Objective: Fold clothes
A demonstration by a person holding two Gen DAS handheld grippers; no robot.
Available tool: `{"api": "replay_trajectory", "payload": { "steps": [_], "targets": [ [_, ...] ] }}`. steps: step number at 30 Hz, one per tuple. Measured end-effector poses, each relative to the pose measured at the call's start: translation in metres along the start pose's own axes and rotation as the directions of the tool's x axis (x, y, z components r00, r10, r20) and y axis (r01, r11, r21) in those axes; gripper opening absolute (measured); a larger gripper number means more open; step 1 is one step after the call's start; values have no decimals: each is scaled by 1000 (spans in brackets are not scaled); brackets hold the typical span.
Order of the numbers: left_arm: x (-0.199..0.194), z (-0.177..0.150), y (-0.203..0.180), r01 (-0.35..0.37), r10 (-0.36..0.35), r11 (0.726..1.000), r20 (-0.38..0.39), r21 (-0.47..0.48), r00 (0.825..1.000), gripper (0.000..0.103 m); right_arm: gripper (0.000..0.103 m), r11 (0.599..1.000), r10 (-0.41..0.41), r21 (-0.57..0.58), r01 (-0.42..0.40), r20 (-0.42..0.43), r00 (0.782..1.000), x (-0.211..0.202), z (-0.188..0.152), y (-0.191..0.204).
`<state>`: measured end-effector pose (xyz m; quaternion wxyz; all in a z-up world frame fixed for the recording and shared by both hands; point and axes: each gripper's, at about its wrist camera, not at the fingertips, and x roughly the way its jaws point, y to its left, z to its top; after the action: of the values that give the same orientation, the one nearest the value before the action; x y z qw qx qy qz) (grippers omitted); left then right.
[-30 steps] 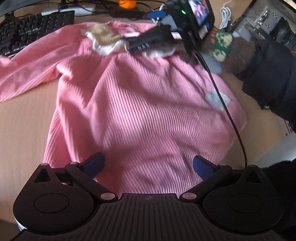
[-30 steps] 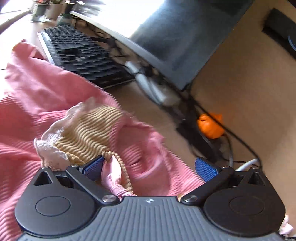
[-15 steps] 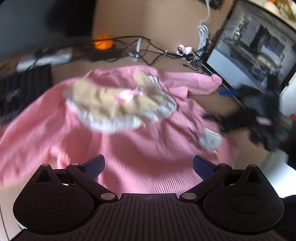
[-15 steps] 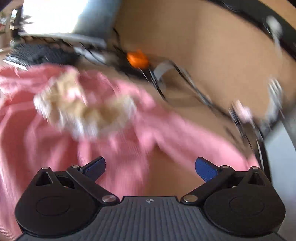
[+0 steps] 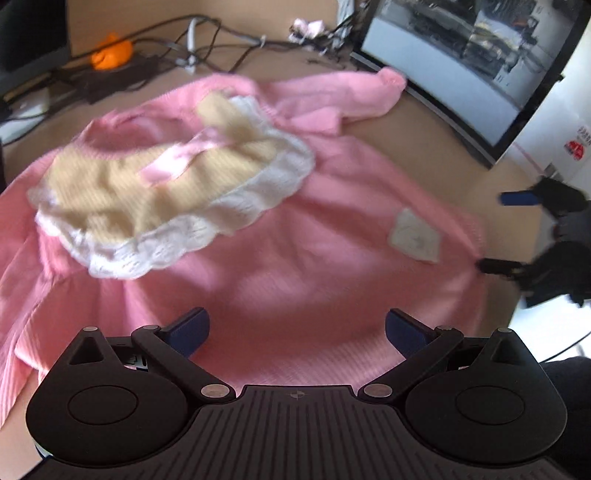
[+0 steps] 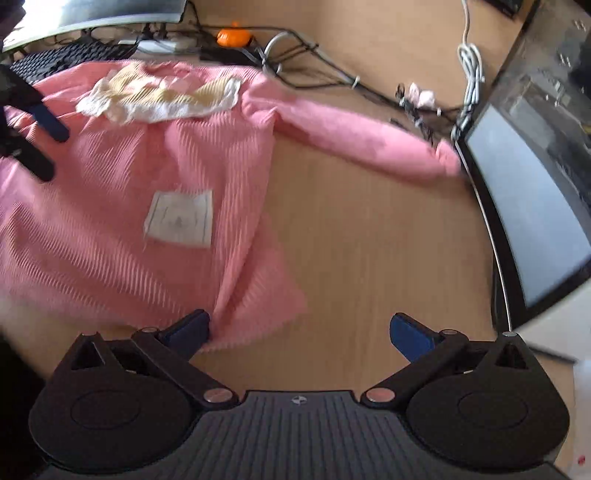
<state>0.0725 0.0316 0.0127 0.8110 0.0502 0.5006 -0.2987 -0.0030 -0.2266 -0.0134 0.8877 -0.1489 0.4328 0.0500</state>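
A pink ribbed sweater (image 5: 295, 258) lies spread on the wooden desk, also in the right wrist view (image 6: 110, 184). It has a yellow collar with white lace trim (image 5: 166, 192) and a white patch (image 5: 415, 236) near its hem. One sleeve (image 6: 369, 144) stretches toward a monitor. My left gripper (image 5: 295, 330) is open and empty over the sweater's body. My right gripper (image 6: 299, 328) is open and empty over the sweater's bottom right corner (image 6: 266, 314). It also shows in the left wrist view (image 5: 517, 229), by the sweater's right edge.
A monitor (image 6: 535, 184) stands along the right side. A keyboard (image 6: 66, 59), cables (image 6: 314, 66), an orange object (image 5: 110, 55) and another screen (image 6: 92, 11) sit at the back. Bare desk (image 6: 369, 240) lies between sweater and monitor.
My right gripper left the collar and swung back to the sweater's bottom right corner. My left gripper turned right, so the collar and the right monitor came into view.
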Motion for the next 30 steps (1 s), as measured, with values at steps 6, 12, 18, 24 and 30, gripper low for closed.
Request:
{"api": "replay_trajectory", "payload": {
  "steps": [6, 12, 18, 24, 30],
  "targets": [
    [-1, -7, 7, -12, 12, 1000, 2, 7, 1000, 103, 103, 991, -105, 91, 101, 37, 994, -7, 9, -23],
    [1, -9, 2, -51, 51, 997, -3, 59, 999, 103, 103, 986, -139, -86, 142, 45, 989, 22, 18, 1],
    [2, -5, 14, -73, 72, 997, 9, 28, 997, 103, 103, 952, -286, -105, 288, 36, 958, 36, 27, -15],
    [0, -8, 14, -82, 81, 997, 23, 2, 996, 103, 103, 997, -77, -21, 81, 144, 987, -15, 29, -11],
    [-13, -6, 3, -27, 27, 1000, 42, -9, 999, 103, 103, 988, -122, -86, 129, 83, 989, 15, 29, 14]
  ]
}}
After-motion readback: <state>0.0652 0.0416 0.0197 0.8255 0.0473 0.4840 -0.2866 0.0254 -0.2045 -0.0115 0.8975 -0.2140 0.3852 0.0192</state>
